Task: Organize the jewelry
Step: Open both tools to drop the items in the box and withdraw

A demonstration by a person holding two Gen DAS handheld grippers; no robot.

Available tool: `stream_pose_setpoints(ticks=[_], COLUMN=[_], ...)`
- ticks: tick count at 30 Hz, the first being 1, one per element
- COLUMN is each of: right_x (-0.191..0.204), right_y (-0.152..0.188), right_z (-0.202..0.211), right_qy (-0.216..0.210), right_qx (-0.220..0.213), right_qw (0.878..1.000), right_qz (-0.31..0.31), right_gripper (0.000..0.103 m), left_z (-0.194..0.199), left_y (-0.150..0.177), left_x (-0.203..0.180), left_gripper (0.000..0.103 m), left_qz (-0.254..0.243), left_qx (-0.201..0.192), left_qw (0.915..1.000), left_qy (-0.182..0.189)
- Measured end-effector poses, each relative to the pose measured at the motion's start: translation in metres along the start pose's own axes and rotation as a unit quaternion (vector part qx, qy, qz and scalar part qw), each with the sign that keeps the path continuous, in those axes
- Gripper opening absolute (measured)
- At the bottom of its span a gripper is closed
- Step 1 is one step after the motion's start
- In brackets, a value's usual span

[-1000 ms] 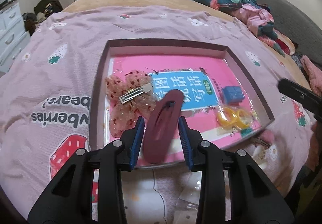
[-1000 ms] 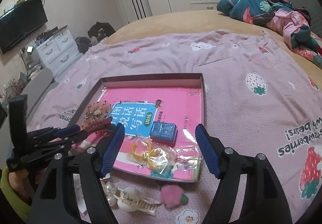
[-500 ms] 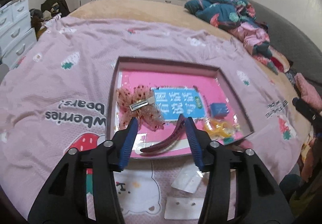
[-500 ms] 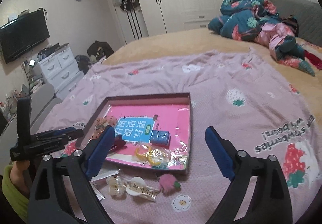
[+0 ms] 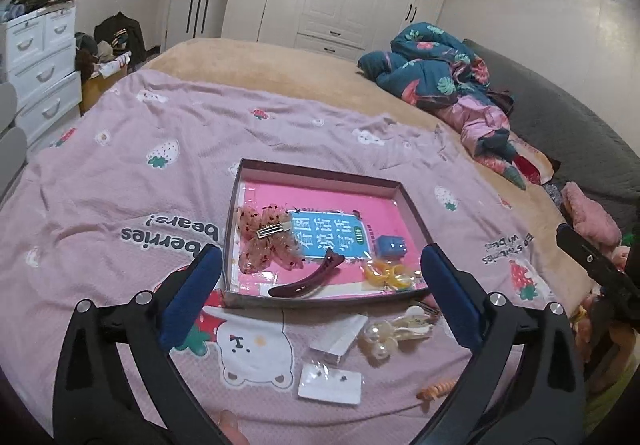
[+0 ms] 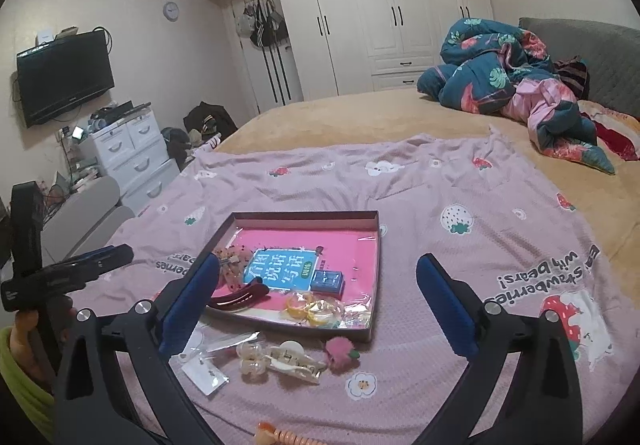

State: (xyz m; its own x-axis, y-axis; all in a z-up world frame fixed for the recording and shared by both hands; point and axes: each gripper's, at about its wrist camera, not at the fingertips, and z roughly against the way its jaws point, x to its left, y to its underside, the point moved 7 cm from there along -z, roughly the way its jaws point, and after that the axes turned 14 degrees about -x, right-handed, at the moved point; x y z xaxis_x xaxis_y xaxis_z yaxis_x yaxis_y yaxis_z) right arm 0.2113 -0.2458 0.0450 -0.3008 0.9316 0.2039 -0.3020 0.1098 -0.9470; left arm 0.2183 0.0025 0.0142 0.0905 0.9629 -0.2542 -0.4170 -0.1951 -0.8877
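Note:
A shallow box [image 5: 316,181] with a pink lining lies on the bedspread. In it lie a maroon hair clip [image 5: 306,279], a red lace bow clip [image 5: 266,241], a blue square item [image 5: 390,247] and yellow rings in plastic [image 5: 386,273]. My left gripper [image 5: 320,297] is open and empty, raised well back from the box. My right gripper [image 6: 316,303] is open and empty, held above the near side of the box [image 6: 368,213]. A pearl hair claw [image 6: 280,363], a pink pompom [image 6: 340,353] and earring cards [image 5: 330,387] lie on the spread in front of the box.
An orange coil hair tie [image 5: 436,391] lies near the front right. The pink strawberry bedspread [image 5: 120,173] covers the bed. Crumpled clothes [image 5: 444,73] are piled at the far right. White drawers [image 6: 128,153] stand left of the bed.
My left gripper opened and let go of the maroon hair clip, which now lies in the box. Both grippers pulled up and back from the box.

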Motion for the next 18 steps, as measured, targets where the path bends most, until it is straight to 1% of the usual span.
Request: stream_pose_setpoints(ticks=[11, 18], right_x=[0.011, 0.018], right_y=[0.001, 0.008], right_z=[0.026, 0.037], right_qy=[-0.009, -0.015], right_qx=[-0.007, -0.004], right_qw=[1.0, 1.0], right_qz=[0.012, 0.025], right_gripper=[0.099, 0.099], left_z=[0.027, 0.038], left_y=[0.007, 0.019], left_x=[-0.012, -0.017], left_gripper=[0.093, 0.093], left_qz=[-0.018, -0.028], left_qx=[-0.008, -0.008], left_qw=[0.9998, 0.9996], left_qy=[0.004, 0.004])
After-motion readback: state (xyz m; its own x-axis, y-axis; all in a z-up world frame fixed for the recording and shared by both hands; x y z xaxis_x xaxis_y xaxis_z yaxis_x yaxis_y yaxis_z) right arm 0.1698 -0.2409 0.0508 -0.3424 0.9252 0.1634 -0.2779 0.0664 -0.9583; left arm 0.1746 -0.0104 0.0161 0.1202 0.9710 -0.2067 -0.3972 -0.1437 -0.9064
